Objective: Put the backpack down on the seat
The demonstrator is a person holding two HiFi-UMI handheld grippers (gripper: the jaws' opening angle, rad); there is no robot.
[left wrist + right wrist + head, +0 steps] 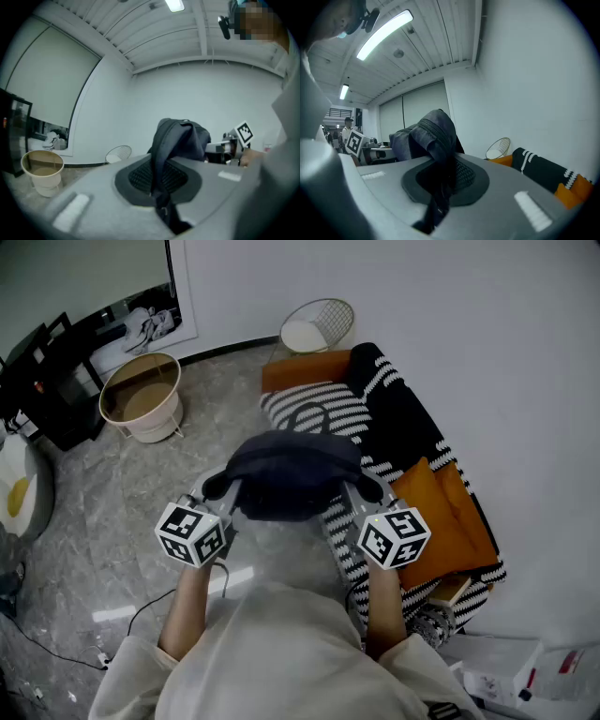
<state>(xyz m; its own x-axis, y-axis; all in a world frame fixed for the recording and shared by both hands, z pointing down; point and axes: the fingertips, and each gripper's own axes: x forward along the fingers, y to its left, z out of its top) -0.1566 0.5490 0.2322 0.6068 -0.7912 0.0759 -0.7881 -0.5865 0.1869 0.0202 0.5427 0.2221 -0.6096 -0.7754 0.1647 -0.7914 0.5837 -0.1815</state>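
I hold the dark navy backpack (292,476) slumped beside the striped seat (398,423); left gripper (161,202) and right gripper (438,202) each clamp a strap.
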